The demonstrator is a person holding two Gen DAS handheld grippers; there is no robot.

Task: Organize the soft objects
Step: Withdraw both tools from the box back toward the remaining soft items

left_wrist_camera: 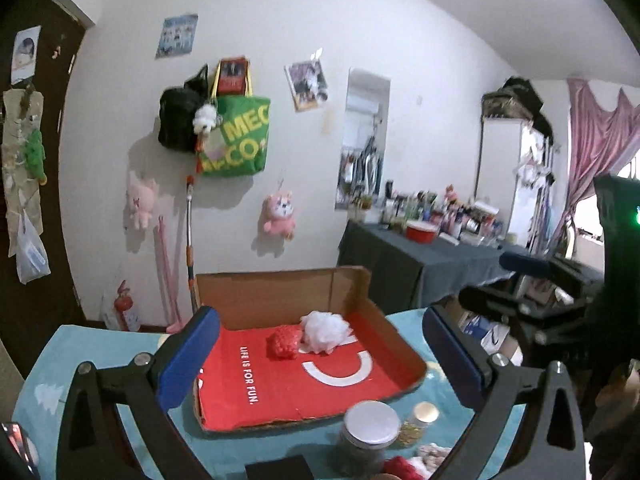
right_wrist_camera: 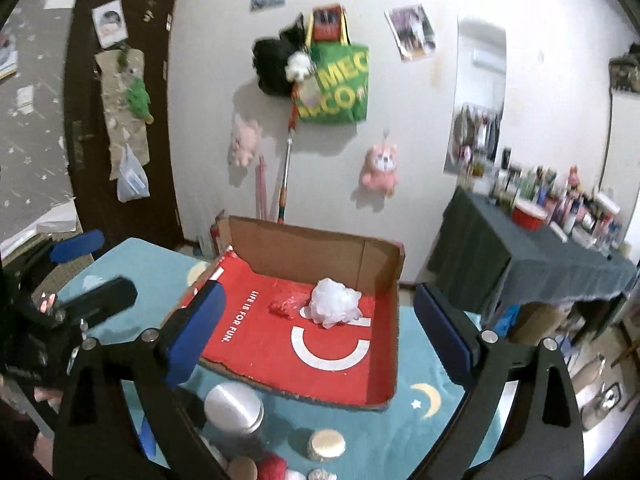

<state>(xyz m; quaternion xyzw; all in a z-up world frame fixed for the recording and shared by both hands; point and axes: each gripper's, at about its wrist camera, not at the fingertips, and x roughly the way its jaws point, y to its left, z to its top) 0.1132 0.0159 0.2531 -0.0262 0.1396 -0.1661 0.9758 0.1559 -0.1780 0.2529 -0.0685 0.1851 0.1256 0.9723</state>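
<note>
Both claws are wide apart, and nothing sits between their blue pads. Out past the left claw (left_wrist_camera: pixel 320 354) is a cardboard box (left_wrist_camera: pixel 280 286) with a red inside and tall brown walls at the back. Two soft things lie in the box, out past the tips of the claw. One is a red fluffy ball (left_wrist_camera: pixel 285 342). One is a white fluffy ball (left_wrist_camera: pixel 323 330). They touch each other, with the white one on the right of the red one.

Down near the bottom of the left claw stand a jar with a silver lid (left_wrist_camera: pixel 372 426) and a small jar with a gold lid (left_wrist_camera: pixel 425 413), just in front of the box. They sit on a blue-green cloth (left_wrist_camera: pixel 64 364) with little trees on it.

From the right claw (right_wrist_camera: pixel 316 330) the same box is seen, straight ahead between the pads, and the two soft balls are at its far end. On the left side of this view the left claw shows, up above the cloth. A yellow moon and star (right_wrist_camera: pixel 428 399) are on the cloth, down low, near the right pad.

On the far wall hang a green bag (right_wrist_camera: pixel 338 80) and a pink plush toy (right_wrist_camera: pixel 380 170).
</note>
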